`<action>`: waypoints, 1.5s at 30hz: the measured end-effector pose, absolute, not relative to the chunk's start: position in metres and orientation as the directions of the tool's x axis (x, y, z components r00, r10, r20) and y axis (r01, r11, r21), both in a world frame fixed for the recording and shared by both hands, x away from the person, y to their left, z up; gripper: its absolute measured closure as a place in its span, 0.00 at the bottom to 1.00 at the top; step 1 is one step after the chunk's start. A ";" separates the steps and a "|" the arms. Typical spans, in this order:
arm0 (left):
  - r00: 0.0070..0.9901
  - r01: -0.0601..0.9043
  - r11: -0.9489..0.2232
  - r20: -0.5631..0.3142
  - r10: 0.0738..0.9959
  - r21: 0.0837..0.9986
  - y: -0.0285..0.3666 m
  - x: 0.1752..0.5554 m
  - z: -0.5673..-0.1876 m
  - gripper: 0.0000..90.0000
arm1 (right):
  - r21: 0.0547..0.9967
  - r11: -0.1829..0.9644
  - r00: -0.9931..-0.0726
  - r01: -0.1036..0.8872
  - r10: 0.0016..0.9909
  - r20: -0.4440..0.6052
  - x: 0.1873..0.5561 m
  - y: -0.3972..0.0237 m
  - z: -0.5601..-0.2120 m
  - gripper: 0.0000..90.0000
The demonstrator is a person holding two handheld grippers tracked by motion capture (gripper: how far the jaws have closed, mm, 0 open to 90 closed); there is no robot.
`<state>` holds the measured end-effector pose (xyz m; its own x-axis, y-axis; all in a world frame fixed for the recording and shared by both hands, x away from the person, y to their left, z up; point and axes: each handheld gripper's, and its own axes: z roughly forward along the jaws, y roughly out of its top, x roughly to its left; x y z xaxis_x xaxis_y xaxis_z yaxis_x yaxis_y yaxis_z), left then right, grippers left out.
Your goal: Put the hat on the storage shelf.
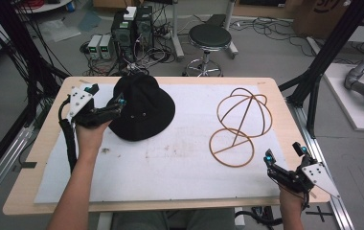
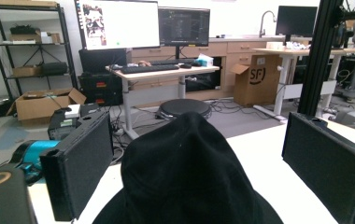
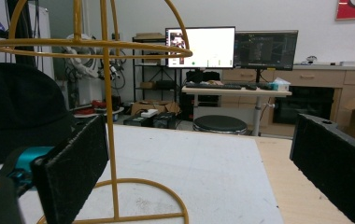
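Black hat (image 1: 142, 112) resting crown-up on the white-covered surface (image 1: 170, 158), toward its left rear part. Left gripper (image 1: 107, 98) at the hat's left edge, jaws spread wide on either side of the crown, holding nothing; in the left gripper view the hat (image 2: 189, 172) rising between the two black jaws, contact with the pads impossible to tell. Gold wire hat stand (image 1: 240, 124) upright on the right half of the surface, well apart from the hat. Right gripper (image 1: 285, 155) near the front right corner, just beside the stand's round base, jaws wide open and empty; stand (image 3: 108, 140) close ahead in the right gripper view, hat (image 3: 21, 112) beyond it.
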<state>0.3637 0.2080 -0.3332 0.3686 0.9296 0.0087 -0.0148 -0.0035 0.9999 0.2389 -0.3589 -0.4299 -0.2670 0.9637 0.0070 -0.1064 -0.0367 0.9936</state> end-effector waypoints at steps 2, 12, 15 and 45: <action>0.368 -0.016 -0.006 0.011 0.930 1.000 0.205 0.368 -0.333 0.10 | 0.994 -0.041 -0.267 -0.105 0.963 0.011 0.239 -0.359 -0.430 0.05; 0.356 -0.037 0.042 -0.026 0.934 0.998 0.196 0.392 -0.333 0.10 | 0.993 -0.047 -0.270 -0.105 0.963 0.017 0.236 -0.360 -0.430 0.05; 0.355 -0.028 0.033 -0.021 0.935 0.999 0.193 0.399 -0.332 0.10 | 0.993 -0.042 -0.265 -0.111 0.964 0.011 0.236 -0.361 -0.430 0.05; 0.299 0.147 -0.041 -0.005 0.954 0.988 0.169 0.461 -0.365 0.29 | 0.993 -0.051 -0.257 -0.105 0.966 0.022 0.233 -0.364 -0.430 0.05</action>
